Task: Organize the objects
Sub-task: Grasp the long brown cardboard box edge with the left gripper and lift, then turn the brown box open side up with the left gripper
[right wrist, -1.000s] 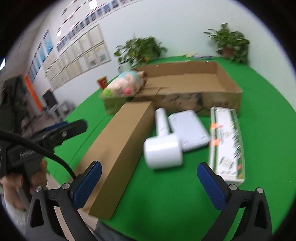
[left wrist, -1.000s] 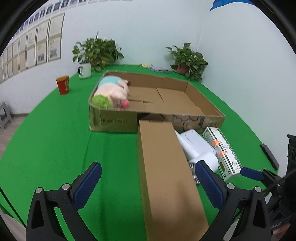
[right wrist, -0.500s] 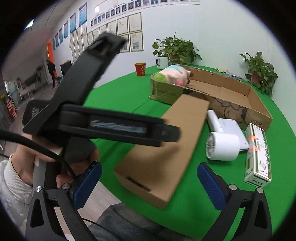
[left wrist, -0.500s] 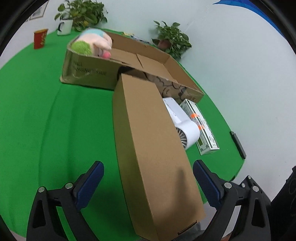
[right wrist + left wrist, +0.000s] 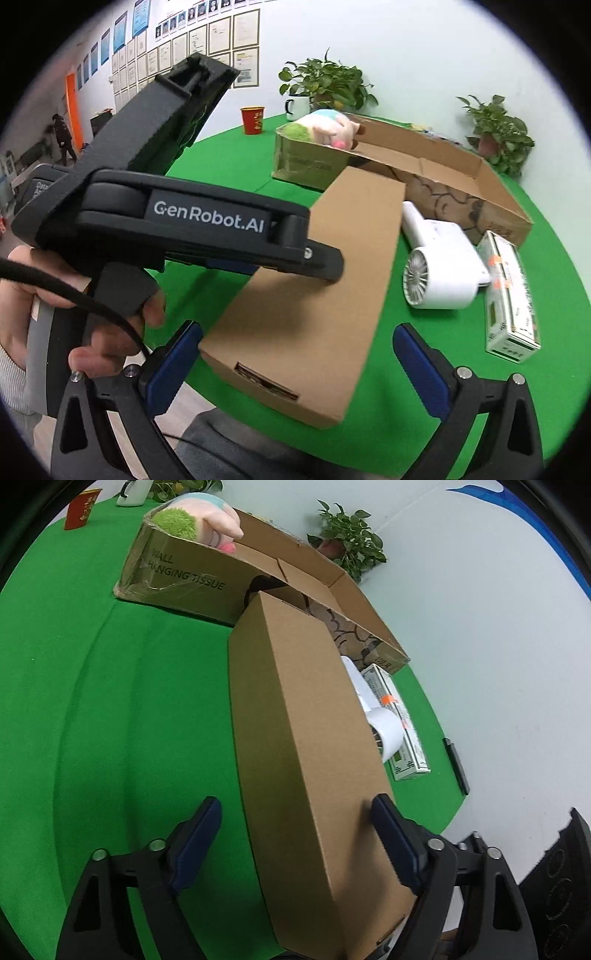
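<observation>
A long brown cardboard box [image 5: 306,746] lies on the green table, its near end over the table's front edge. My left gripper [image 5: 295,842] is open and straddles that near end, with its right finger [image 5: 391,834] against the box side. In the right wrist view the same box [image 5: 314,295] lies between the open fingers of my right gripper [image 5: 295,354], which faces its end. The left gripper's black body [image 5: 177,221] reaches in over the box from the left. A large open carton [image 5: 229,579] holding a plush pig [image 5: 207,520] stands behind.
A white hair dryer [image 5: 436,269] and a white-green packet [image 5: 509,291] lie right of the long box. A red cup [image 5: 253,120], a white mug and potted plants [image 5: 325,85] stand at the back. A black bar [image 5: 456,764] lies near the table's right edge.
My left gripper has come down over the long box's near end, the fingers narrowing around it. My right gripper swung left and closer, and now faces the box end.
</observation>
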The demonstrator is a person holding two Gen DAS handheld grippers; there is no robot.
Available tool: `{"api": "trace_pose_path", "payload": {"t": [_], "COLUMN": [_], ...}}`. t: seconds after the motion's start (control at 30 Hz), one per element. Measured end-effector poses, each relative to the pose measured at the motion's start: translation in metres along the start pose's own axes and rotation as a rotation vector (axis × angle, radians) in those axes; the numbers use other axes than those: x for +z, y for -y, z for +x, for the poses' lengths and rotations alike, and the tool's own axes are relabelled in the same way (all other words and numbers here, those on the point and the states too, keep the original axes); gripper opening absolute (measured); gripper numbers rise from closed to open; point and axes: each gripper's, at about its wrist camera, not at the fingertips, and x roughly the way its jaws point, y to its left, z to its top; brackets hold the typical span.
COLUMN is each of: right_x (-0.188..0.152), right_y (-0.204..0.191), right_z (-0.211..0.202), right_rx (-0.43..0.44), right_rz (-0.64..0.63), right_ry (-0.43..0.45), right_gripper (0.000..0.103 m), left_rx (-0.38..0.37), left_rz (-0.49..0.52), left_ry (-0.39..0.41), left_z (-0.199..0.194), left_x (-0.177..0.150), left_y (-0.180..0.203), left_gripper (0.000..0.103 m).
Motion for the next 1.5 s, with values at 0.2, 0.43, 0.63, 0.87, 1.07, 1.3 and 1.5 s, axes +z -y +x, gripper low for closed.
{"api": "trace_pose_path", "payload": {"t": [0.2, 0.43, 0.63, 0.87, 1.07, 1.3, 1.5], "right_x": [-0.001, -0.004, -0.009, -0.011, -0.008, -0.008, -0.01], "right_y": [0.004, 0.033, 0.037, 0.041, 0.049, 0.068, 0.084], "right_z": [0.001, -0.005, -0.002, 0.018, 0.009, -0.016, -0.034], "right_rx": [0.023, 0.261, 0.538, 0.691, 0.55, 0.475, 0.432], "right_rz": [0.03, 0.235, 0.353, 0.42, 0.372, 0.342, 0.346], "right_ry": [0.018, 0.041, 0.058, -0.004, -0.006, 0.027, 0.061], "right_gripper": [0.094, 0.094, 0.094, 0.094, 0.095, 0.095, 0.095], "left_rx": [-0.017, 0.005, -0.006, 0.084, 0.128, 0.135, 0.075], "left_rz": [0.039, -0.002, -0.075, -0.04, -0.023, 0.098, 0.205], "left_ry": [-0.004, 0.04, 0.076, 0.108, 0.123, 0.102, 0.048], "left_z": [0.002, -0.021, -0.042, -0.055, -0.061, -0.047, -0.023], "left_x": [-0.002, -0.013, -0.014, -0.01, -0.006, -0.008, -0.008], "left_y": [0.013, 0.011, 0.0, 0.008, 0.019, 0.061, 0.102], "left_gripper": [0.067, 0.073, 0.069, 0.061, 0.04, 0.032, 0.029]}}
